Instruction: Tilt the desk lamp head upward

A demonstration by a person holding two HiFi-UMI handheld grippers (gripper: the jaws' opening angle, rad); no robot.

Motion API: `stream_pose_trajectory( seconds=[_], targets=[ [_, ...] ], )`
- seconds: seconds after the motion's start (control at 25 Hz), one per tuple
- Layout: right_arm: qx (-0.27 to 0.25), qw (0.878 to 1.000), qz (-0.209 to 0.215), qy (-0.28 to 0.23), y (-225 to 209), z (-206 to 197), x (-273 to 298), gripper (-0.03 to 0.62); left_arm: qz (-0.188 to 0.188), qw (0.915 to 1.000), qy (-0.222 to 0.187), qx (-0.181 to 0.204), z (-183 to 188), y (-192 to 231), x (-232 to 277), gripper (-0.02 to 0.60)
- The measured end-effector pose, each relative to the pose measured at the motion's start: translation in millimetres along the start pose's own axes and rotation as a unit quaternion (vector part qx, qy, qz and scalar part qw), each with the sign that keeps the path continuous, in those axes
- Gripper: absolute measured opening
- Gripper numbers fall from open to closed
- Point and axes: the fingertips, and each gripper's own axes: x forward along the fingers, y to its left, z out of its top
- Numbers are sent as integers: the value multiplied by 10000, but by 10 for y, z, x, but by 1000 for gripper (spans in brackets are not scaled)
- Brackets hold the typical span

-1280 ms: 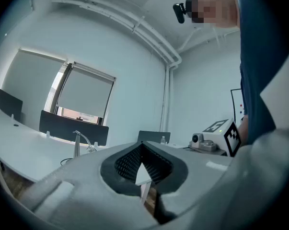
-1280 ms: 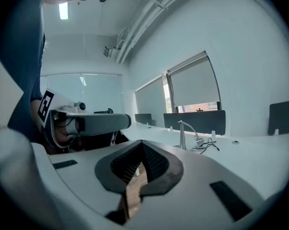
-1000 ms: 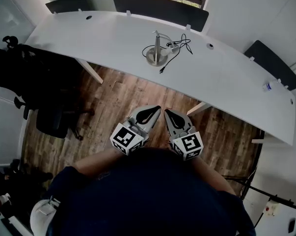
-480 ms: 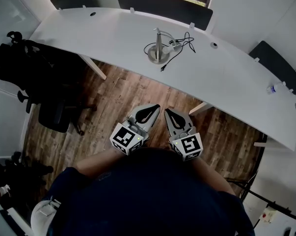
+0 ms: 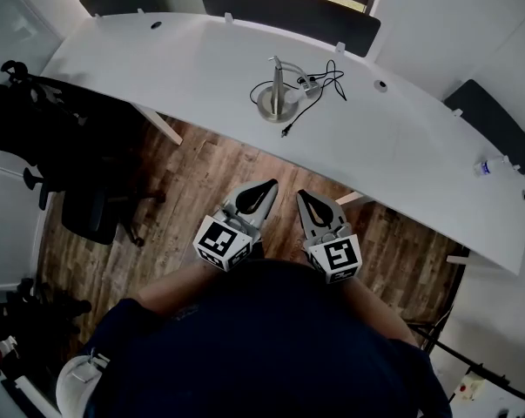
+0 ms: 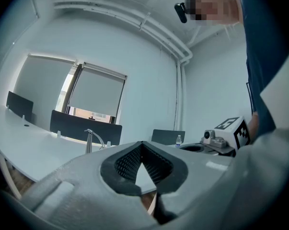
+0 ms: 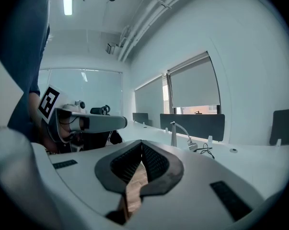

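Note:
A silver desk lamp (image 5: 278, 90) stands on the long white desk (image 5: 184, 68), its round base near the desk's middle and its head (image 5: 305, 84) bent down to the right beside a black cable (image 5: 319, 84). In the two gripper views the lamp (image 6: 90, 139) (image 7: 174, 132) shows small and far off. Both grippers hang over the wooden floor in front of the person, well short of the desk. My left gripper (image 5: 270, 184) is shut with nothing in it. My right gripper (image 5: 300, 194) is also shut and empty.
Dark chairs (image 5: 288, 9) line the desk's far side. A black office chair (image 5: 97, 216) with dark things piled near it stands at the left. A small bottle (image 5: 487, 166) lies at the desk's right end. Desk legs (image 5: 162, 124) reach the wooden floor (image 5: 201, 181).
The view has shifted a little; the desk and lamp sit slightly differently in the frame. Both grippers stay shut, side by side in front of the person.

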Motion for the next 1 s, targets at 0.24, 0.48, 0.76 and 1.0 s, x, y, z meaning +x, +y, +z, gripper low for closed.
stream_pose_trajectory(
  seconds=[0.24, 0.48, 0.76, 1.0],
  targets=[
    [-201, 9984, -520, 43, -482, 220, 716, 11, -283, 9993, -161, 204, 168, 758, 504, 6],
    [-275, 9932, -1095, 292, -882, 412, 1456, 11, -678, 9976, -20, 148, 269, 1516, 956, 6],
    [-282, 9880, -1446, 458, -1264, 426, 1883, 11, -801, 9965, 178, 172, 191, 2016, 1296, 6],
    [-358, 9883, -1368, 573, -1539, 356, 2089, 11, -579, 9974, 388, 164, 40, 2221, 1514, 6]
  ],
)
